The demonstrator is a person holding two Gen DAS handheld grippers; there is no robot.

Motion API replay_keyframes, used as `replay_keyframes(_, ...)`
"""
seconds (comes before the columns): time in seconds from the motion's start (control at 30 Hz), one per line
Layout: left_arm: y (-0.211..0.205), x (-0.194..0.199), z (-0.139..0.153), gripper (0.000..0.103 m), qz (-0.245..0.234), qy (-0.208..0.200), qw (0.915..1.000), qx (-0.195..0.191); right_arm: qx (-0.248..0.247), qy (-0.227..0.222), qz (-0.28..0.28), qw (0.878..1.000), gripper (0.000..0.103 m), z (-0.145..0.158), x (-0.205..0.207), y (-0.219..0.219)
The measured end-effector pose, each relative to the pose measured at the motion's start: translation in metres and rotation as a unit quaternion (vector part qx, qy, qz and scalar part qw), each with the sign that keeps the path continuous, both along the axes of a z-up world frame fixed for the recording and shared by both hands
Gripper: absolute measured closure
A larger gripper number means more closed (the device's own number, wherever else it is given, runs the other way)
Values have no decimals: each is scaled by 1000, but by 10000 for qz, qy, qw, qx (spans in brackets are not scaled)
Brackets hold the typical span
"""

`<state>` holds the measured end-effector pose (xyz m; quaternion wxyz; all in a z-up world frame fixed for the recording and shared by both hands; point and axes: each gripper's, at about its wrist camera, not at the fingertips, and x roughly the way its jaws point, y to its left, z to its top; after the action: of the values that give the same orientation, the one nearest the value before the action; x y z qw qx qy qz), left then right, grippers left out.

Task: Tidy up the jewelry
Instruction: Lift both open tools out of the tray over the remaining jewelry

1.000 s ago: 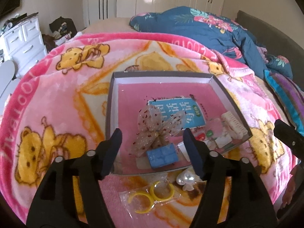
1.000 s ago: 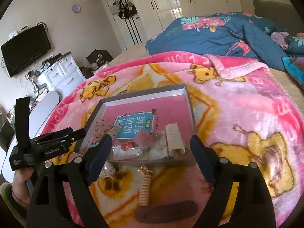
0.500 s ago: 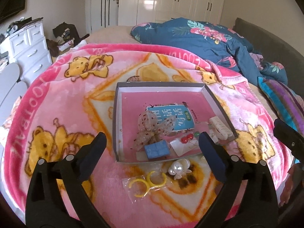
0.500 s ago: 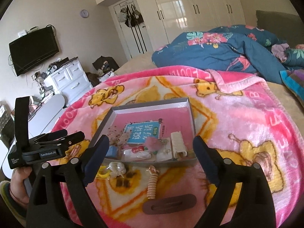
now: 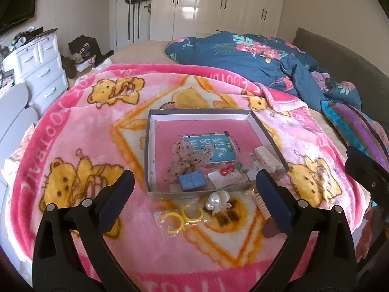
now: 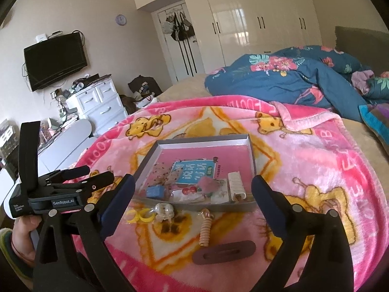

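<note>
A grey tray point(image 5: 201, 114) point(image 6: 145, 159) with a pink floor lies on the pink blanket. It holds a blue booklet point(image 5: 214, 149), a sheer bow point(image 5: 187, 158), a blue box point(image 5: 192, 181), red beads point(image 5: 227, 170) and a cream hair claw point(image 5: 266, 157) point(image 6: 236, 186). In front of the tray lie yellow rings in a bag point(image 5: 181, 219) point(image 6: 141, 216), a pearl clip point(image 5: 217, 200) point(image 6: 164, 210), a beige spiral tie point(image 6: 206, 227) and a brown oval clip point(image 6: 225, 251). My left gripper point(image 5: 194, 197) is open and empty, above these. My right gripper point(image 6: 192, 200) is open and empty.
A blue floral duvet point(image 5: 255, 58) is heaped at the back of the bed. A striped cushion point(image 5: 352, 129) lies at the right. White drawers point(image 5: 41, 65) and a grey chair point(image 5: 12, 112) stand left of the bed. White wardrobes line the far wall.
Both grippers have pulled back and up from the tray. The left jaws have opened wider. The loose pieces have not moved.
</note>
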<state>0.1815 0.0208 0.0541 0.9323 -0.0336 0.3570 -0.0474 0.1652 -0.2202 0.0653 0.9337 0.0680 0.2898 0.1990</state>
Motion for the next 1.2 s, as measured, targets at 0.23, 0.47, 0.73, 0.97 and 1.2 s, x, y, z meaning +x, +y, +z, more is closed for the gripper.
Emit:
replay_keyframes(0.23, -3, -18, 2, 9, -28, -46, 10000, -48, 22, -84, 35, 10000, 7, 7, -15, 0)
replay_keyframes(0.47, -6, -35, 2, 10, -78, -78, 9999, -75, 5, -151, 62, 9999, 7, 13, -32, -1)
replay_keyframes(0.73, -8, -54, -3, 10, -106, -56, 9998, -166, -51, -274, 102, 9996, 7, 17, -51, -3)
replay_keyframes(0.97, -14, -68, -13, 9, -154, 70, 9998, -131, -46, -344, 146, 9993, 7, 15, -68, -5)
replay_keyframes(1.2, -17, -78, -18, 9, -112, 125, 9999, -20, -64, -328, 214, 9992, 6, 8, -80, -11)
